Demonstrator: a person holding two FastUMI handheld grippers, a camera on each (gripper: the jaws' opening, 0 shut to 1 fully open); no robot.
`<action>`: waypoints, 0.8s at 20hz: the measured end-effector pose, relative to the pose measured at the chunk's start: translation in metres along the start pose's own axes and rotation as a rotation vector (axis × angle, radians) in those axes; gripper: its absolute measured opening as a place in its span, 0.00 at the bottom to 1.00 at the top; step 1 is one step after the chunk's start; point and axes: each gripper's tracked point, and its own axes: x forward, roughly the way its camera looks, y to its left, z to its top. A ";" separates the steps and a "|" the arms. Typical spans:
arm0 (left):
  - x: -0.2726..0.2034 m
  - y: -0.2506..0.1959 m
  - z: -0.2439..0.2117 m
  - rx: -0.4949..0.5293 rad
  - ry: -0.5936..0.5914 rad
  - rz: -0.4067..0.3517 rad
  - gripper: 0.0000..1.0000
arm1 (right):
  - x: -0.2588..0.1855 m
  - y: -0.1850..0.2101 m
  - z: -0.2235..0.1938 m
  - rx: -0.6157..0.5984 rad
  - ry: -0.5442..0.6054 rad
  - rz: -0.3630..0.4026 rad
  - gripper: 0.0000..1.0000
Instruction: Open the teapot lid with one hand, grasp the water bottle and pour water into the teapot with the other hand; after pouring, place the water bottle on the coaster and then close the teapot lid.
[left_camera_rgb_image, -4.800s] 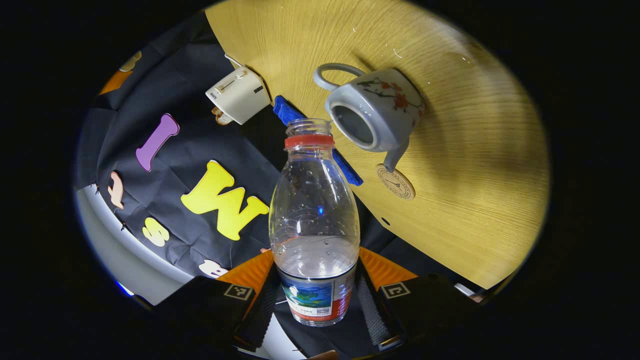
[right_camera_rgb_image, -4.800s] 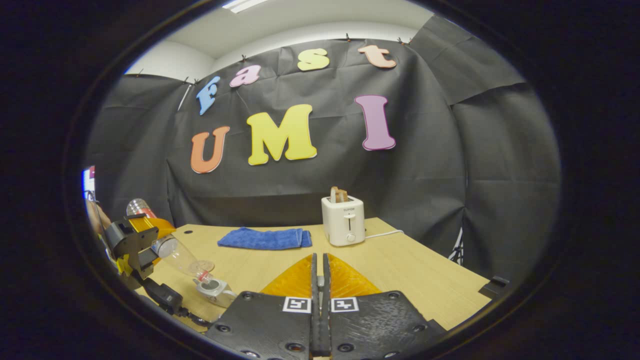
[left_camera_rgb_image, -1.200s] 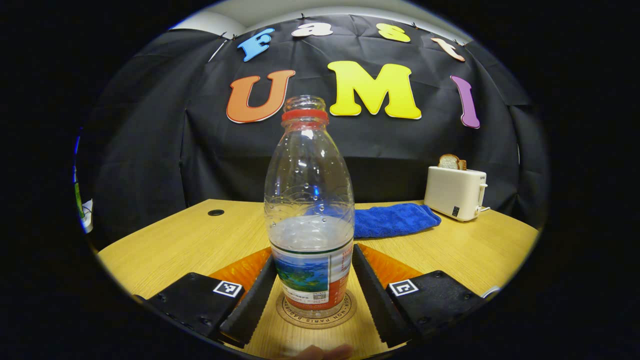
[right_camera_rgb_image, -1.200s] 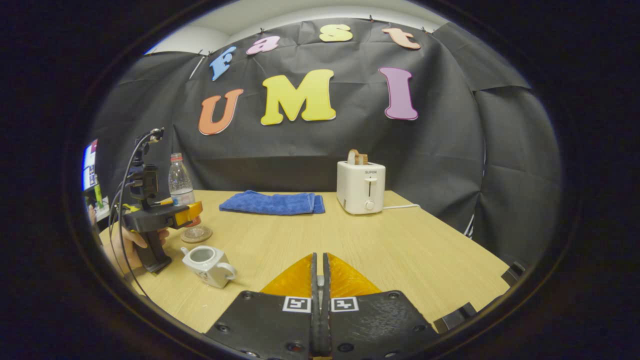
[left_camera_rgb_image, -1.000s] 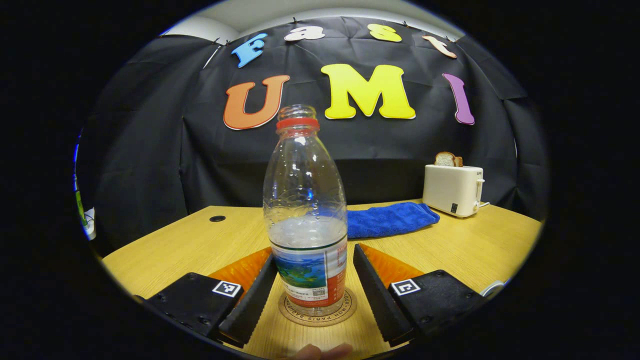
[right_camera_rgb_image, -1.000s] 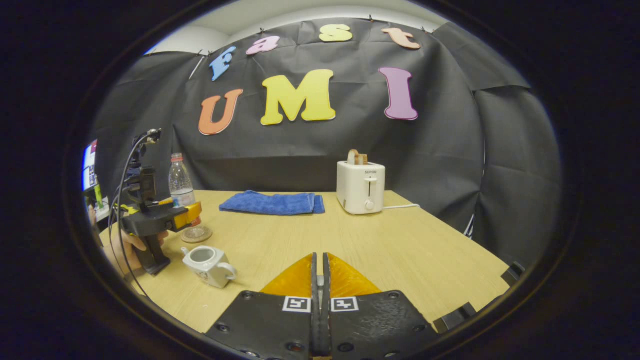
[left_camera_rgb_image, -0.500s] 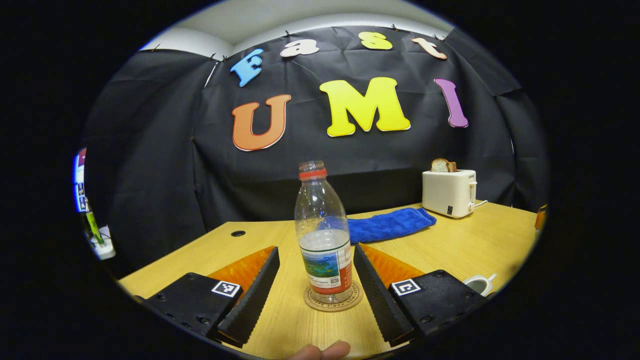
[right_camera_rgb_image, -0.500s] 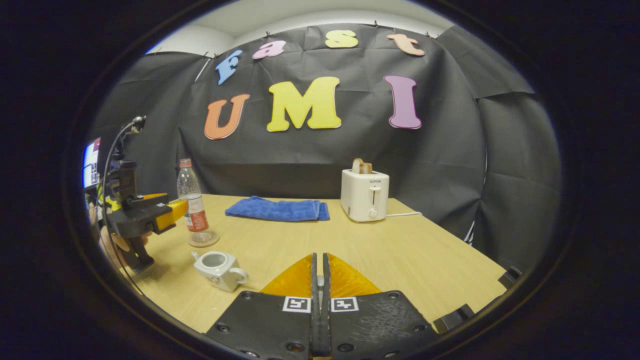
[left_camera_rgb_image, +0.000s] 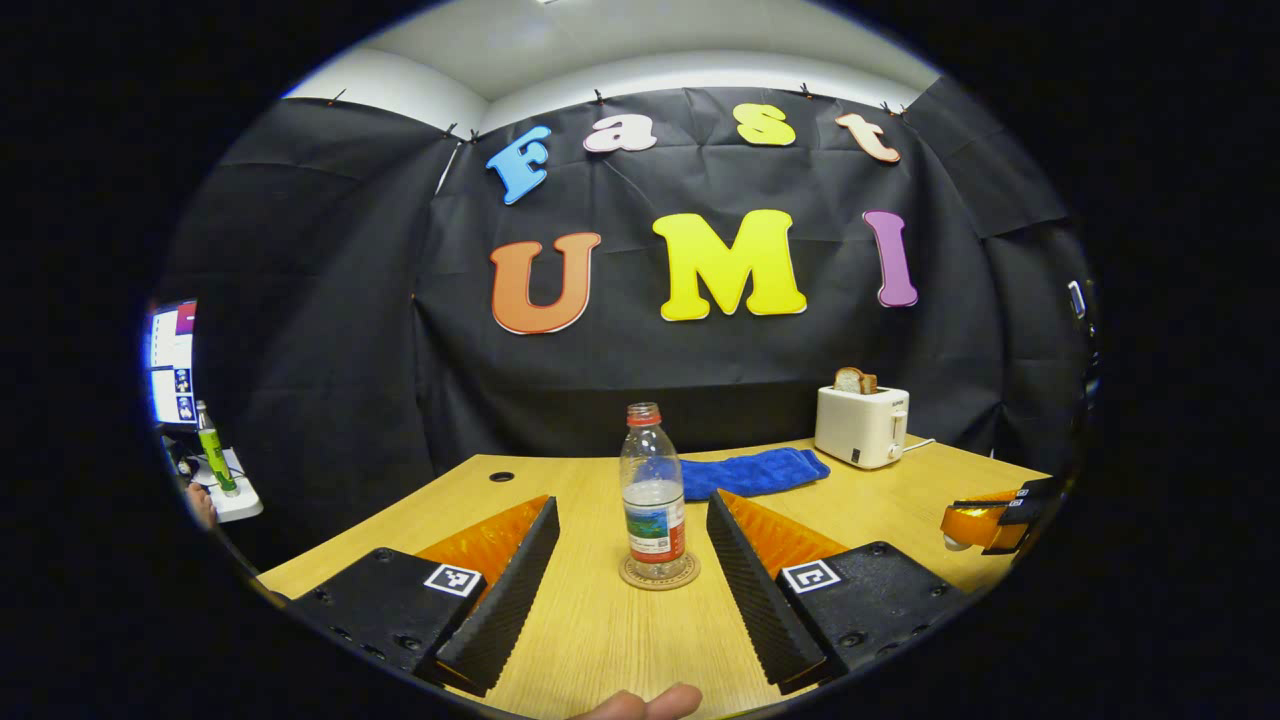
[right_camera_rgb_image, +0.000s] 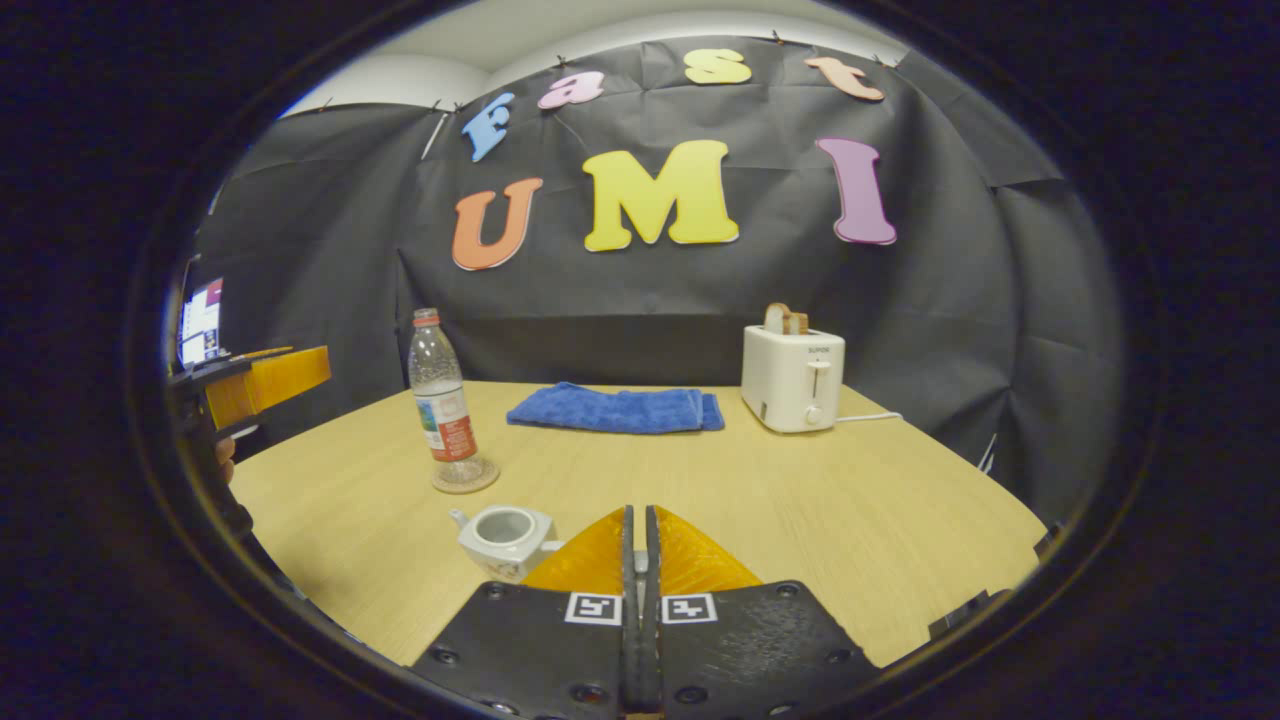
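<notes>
The wooden table spreads across both views, its top pale and grained, with a small round hole near the far left corner as the left gripper view has it. On the far side lies a folded blue towel, and just right of it stands a white toaster with a slice of bread sticking out of the slot and a white cord trailing off to the right.

The left gripper is held low over the near edge of the table with its fingers spread wide, nothing between them; a fingertip of the person's hand shows at the very bottom of that view. In the right gripper view this same gripper sits at the far left edge, well apart from the bottle.

The right gripper has its fingers pressed together. The lid is presumably pinched there, but the gap is too narrow to tell.

The water bottle stands upright, uncapped, part full, on the round cork coaster.

The teapot, white with its mouth open and no lid on it, sits on the table in front of the coaster, just left of the right gripper's fingers.
</notes>
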 end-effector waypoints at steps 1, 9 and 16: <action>-0.004 0.005 0.001 -0.002 0.005 0.011 0.93 | 0.005 0.005 0.004 -0.017 -0.005 0.014 0.00; -0.024 0.032 0.011 -0.032 0.046 0.034 0.94 | 0.038 0.067 0.025 -0.068 -0.021 0.139 0.00; -0.033 0.041 0.024 -0.015 0.009 0.005 0.93 | 0.063 0.094 -0.006 -0.066 0.058 0.166 0.00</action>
